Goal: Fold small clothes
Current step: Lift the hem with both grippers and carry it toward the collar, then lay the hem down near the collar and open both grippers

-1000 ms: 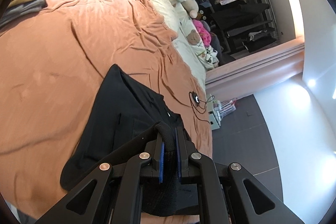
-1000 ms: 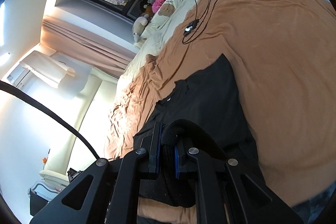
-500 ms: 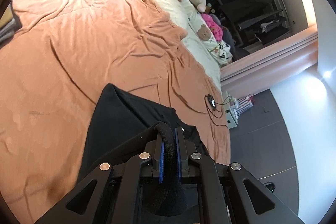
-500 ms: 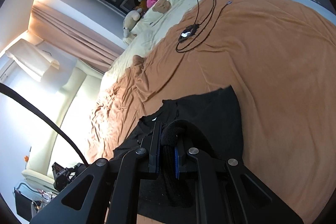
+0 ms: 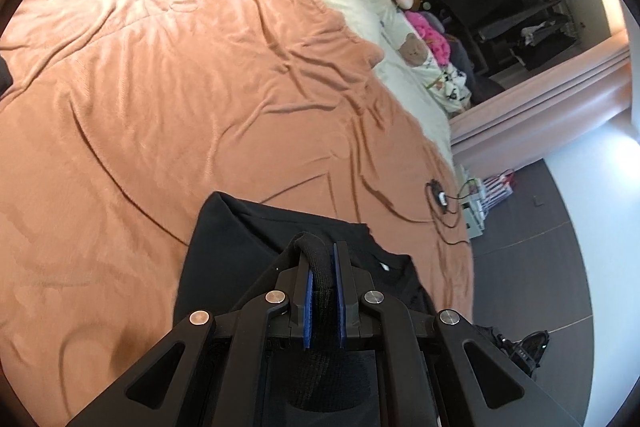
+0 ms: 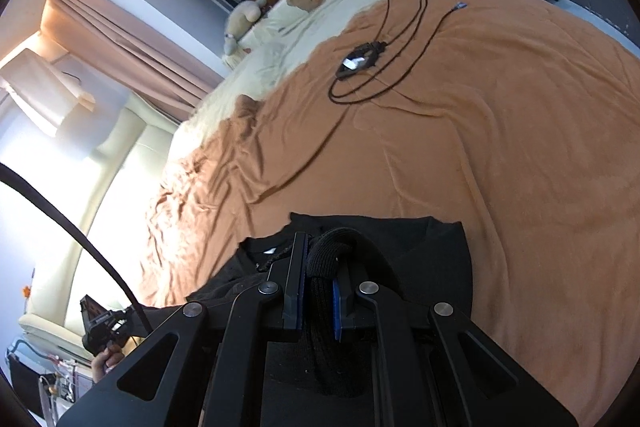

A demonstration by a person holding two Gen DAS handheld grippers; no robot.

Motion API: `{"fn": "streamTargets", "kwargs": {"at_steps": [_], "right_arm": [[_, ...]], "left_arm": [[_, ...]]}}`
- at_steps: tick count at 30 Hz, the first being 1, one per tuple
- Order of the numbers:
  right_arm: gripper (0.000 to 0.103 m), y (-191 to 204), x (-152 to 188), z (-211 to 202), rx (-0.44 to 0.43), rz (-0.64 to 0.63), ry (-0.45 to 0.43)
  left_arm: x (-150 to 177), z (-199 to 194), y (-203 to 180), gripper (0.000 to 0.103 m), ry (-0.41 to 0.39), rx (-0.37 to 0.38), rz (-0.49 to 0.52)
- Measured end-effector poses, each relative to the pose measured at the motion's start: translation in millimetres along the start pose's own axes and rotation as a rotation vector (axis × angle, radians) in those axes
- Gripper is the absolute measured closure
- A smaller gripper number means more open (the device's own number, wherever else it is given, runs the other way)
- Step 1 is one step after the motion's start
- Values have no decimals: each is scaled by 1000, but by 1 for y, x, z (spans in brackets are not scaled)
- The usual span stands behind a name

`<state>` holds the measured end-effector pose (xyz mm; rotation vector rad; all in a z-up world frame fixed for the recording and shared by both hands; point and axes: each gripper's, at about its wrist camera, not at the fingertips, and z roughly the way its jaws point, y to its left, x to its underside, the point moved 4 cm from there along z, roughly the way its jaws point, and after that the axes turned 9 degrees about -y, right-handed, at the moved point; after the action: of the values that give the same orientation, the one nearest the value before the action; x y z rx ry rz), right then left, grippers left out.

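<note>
On the orange bedspread [image 5: 168, 115] the black top [image 5: 224, 251] lies partly doubled over, each ribbed hem corner pinched in the left gripper [image 5: 322, 291] and right gripper [image 6: 318, 287], so the first fold looks unfinished, further folds remaining.

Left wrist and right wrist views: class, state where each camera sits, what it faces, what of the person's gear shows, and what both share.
Left wrist: rides the left claw, looks down its fingers across the orange blanket toward the wardrobe.
Right wrist: rides the right claw, faces the curtain; a hand shows.
Shared: black garment, clamped in both; black cable.
</note>
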<state>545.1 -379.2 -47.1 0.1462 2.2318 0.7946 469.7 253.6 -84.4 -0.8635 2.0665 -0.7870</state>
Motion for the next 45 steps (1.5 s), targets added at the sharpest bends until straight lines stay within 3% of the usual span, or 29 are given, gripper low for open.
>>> {"fn": "streamTargets", "kwargs": {"at_steps": [8, 17, 22, 23, 24, 25, 27, 28, 34, 39, 45], "right_arm": [[96, -8, -7, 44, 60, -9, 43], [96, -18, -12, 82, 119, -3, 73], [94, -20, -7, 103, 183, -23, 101], [92, -19, -6, 103, 188, -23, 105], [80, -17, -7, 101, 180, -18, 101], [55, -15, -8, 97, 169, -15, 90], [31, -9, -10, 86, 125, -10, 71], [25, -6, -11, 80, 129, -21, 57], [24, 5, -2, 49, 194, -118, 61], [24, 28, 11, 32, 234, -261, 76], [24, 43, 27, 30, 320, -381, 117]], "left_arm": [[-4, 51, 17, 94, 54, -67, 21], [-6, 95, 36, 94, 59, -159, 59], [-2, 108, 52, 88, 99, -213, 34], [0, 107, 52, 83, 105, -222, 44], [1, 104, 49, 71, 108, -229, 58], [1, 101, 46, 62, 108, -236, 75], [-1, 89, 39, 27, 85, -252, 115], [-2, 83, 36, 24, 68, -259, 132], [5, 66, 14, 22, 85, -274, 262], [35, 70, 1, 22, 167, -365, 435], [61, 81, -5, 22, 245, -424, 579]]}}
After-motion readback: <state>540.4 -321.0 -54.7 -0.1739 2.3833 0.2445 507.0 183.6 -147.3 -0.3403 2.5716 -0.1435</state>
